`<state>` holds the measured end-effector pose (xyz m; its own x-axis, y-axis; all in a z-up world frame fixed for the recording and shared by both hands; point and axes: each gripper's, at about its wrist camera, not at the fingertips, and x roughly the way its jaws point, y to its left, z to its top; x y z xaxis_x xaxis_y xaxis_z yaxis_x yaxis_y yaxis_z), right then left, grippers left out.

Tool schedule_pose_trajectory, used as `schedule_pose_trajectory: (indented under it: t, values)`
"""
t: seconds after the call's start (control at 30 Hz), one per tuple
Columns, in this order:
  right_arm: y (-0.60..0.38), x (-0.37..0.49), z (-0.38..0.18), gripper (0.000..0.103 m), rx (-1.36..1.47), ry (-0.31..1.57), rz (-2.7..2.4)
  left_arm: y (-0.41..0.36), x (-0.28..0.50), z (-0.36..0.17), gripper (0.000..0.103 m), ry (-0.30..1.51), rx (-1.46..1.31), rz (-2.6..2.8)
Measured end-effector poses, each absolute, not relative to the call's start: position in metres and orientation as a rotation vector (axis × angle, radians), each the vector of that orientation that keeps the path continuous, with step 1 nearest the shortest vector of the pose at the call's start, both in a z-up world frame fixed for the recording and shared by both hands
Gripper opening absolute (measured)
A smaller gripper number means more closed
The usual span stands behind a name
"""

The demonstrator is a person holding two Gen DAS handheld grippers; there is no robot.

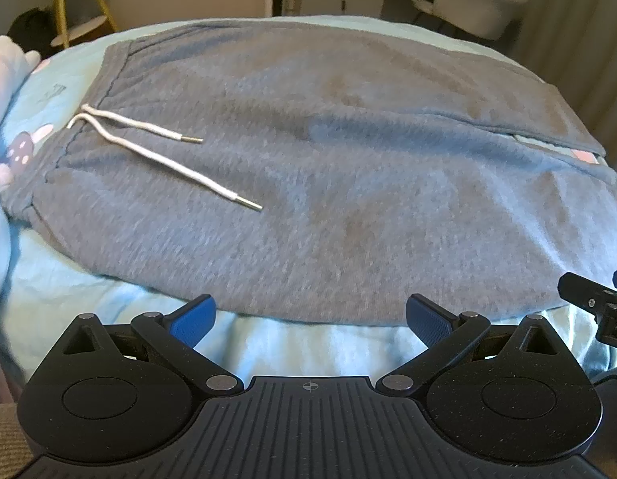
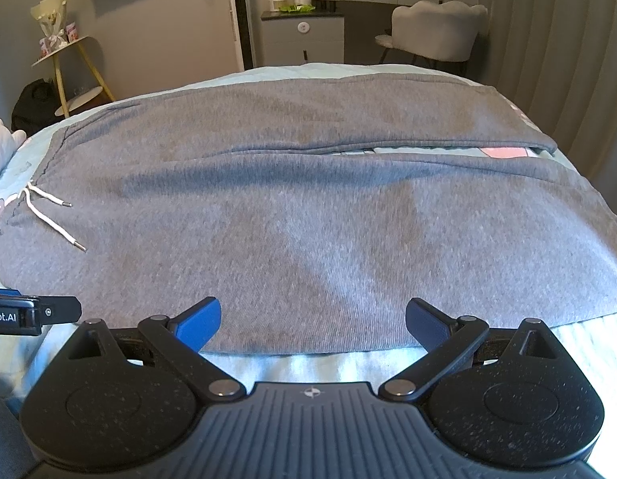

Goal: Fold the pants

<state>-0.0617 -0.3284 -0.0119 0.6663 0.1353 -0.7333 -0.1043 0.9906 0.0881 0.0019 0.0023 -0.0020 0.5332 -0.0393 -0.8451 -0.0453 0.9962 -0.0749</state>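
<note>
Grey sweatpants (image 1: pixel 328 183) lie flat across a light blue bed (image 1: pixel 108 303), waistband at the left, legs running right. A white drawstring (image 1: pixel 148 139) lies on the cloth near the waistband. My left gripper (image 1: pixel 310 315) is open and empty, just short of the pants' near edge. In the right wrist view the same pants (image 2: pixel 308 219) spread out, with the two legs split by a gap at the right, and the drawstring (image 2: pixel 48 215) at the left. My right gripper (image 2: pixel 312 319) is open and empty over the near edge of the pants.
The bed sheet (image 2: pixel 328 367) shows in front of the pants. Beyond the bed stand a grey chair (image 2: pixel 436 32), a cabinet (image 2: pixel 304 36) and a yellow-legged side table (image 2: pixel 64 76). A white pillow (image 1: pixel 0 80) lies at the far left.
</note>
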Motion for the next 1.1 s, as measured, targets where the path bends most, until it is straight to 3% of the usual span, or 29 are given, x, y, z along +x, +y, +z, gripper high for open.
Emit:
schedule_pose_trajectory:
  t: [0.53, 0.87, 1.1]
  values:
    - [-0.348, -0.038, -0.026, 0.099, 0.159, 0.911, 0.136, 0.004, 0.021, -0.01, 0.103, 1.069, -0.088, -0.004]
    - [-0.392, 0.046, -0.065, 0.099, 0.003, 1.01, -0.14, 0.001, 0.106, 0.044, 0.103, 0.869, -0.181, -0.004]
    - [-0.413, 0.046, -0.079, 0.099, 0.13, 0.979, -0.127, 0.027, 0.155, -0.004, 0.103, 0.756, -0.168, 0.175]
